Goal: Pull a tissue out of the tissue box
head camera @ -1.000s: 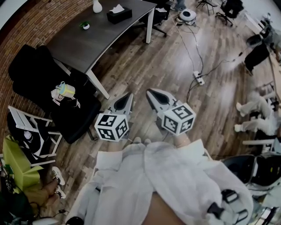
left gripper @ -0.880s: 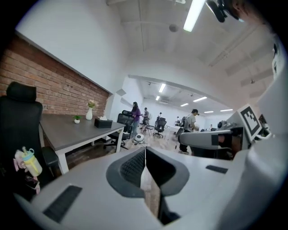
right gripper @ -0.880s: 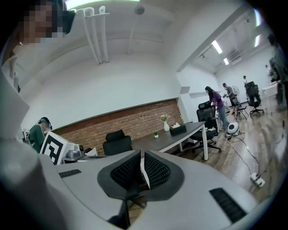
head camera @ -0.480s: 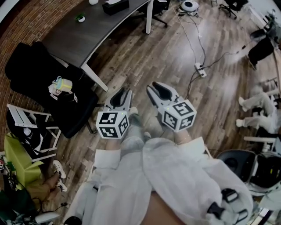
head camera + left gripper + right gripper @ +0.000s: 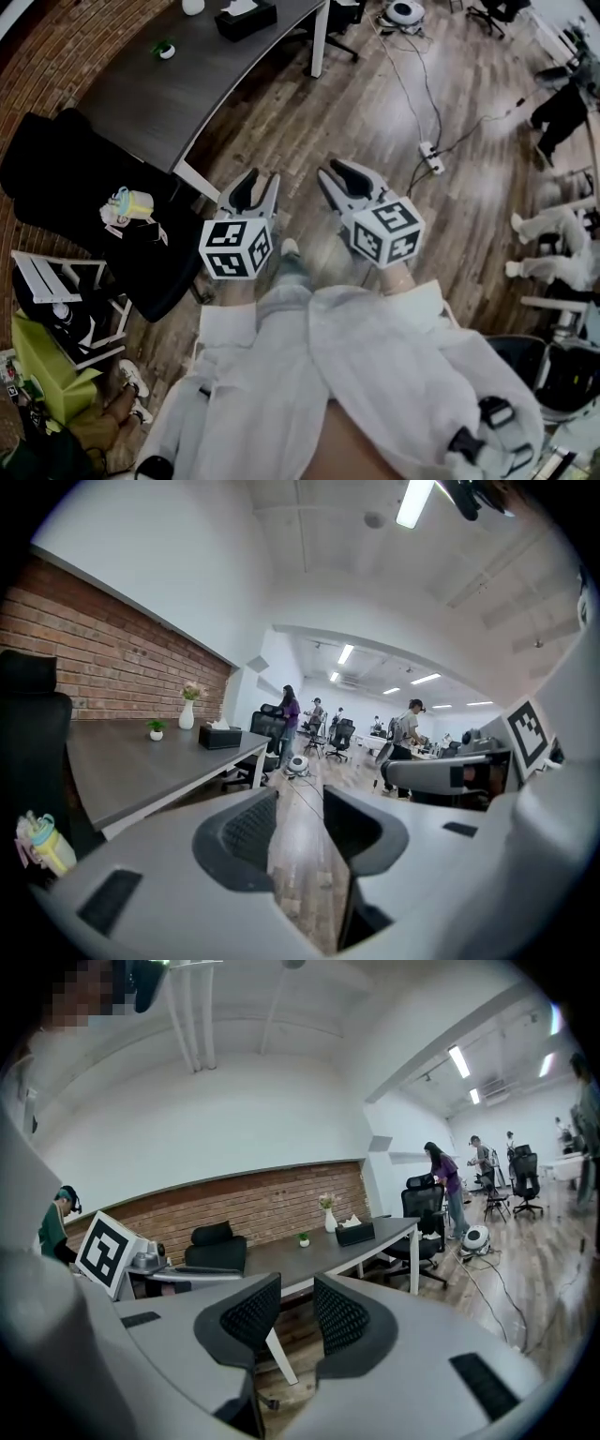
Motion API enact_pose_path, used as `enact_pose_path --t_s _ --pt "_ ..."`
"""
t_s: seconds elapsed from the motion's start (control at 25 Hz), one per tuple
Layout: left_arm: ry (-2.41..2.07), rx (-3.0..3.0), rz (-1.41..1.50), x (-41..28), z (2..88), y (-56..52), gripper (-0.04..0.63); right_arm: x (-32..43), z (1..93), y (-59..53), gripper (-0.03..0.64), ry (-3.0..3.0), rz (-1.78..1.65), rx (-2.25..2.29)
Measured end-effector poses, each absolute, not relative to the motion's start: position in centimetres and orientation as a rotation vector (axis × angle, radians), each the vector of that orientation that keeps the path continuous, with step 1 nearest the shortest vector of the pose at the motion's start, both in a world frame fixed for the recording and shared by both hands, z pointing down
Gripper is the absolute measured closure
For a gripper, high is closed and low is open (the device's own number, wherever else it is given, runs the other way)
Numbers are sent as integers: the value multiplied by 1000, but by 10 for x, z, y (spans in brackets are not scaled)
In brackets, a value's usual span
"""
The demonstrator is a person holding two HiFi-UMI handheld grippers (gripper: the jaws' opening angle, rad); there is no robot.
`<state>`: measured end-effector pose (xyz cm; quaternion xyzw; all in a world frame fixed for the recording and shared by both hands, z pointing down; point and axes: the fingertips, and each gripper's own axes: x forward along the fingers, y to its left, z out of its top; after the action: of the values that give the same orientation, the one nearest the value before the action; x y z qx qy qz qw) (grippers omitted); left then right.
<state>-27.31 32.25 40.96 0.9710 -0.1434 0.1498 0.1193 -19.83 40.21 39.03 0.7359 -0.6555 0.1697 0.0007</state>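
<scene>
The black rectangular tissue box (image 5: 246,17) sits at the top edge of the head view, left of centre, on the far end of the dark grey curved desk (image 5: 187,89). A white tissue (image 5: 240,7) pokes up from its slot. In the left gripper view the box (image 5: 218,737) lies left of centre, just beside a white vase (image 5: 187,716).

Both tools are in the middle of the head view, over the wooden plank floor (image 5: 375,122) and well apart from the box. The left gripper (image 5: 263,178) has just been opening its jaws; they stand wide apart with only floor showing between them. The right gripper (image 5: 333,171) has also just been opening, to a narrower gap, and nothing is between its jaws either.

The step in hand looks like the approach to the desk. To do it well:
- Keep the jaws parted until the pads straddle the raised tissue.
- Pinch only the tissue's peak with 1 gripper, clear of the box's rim.
- The other gripper could press the box down, since a light box would likely lift with the pull.
- Draw upward steadily so that 1 tissue comes free without tearing.
</scene>
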Motion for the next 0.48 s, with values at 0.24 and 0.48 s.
enact_pose_path --t_s 0.24,0.48 --pt "-347 2887 400 -230 387 245 457 -163 370 331 529 -2025 467 2373" --pt "-289 2904 394 -203 383 201 456 -137 370 284 529 -1984 469 2403"
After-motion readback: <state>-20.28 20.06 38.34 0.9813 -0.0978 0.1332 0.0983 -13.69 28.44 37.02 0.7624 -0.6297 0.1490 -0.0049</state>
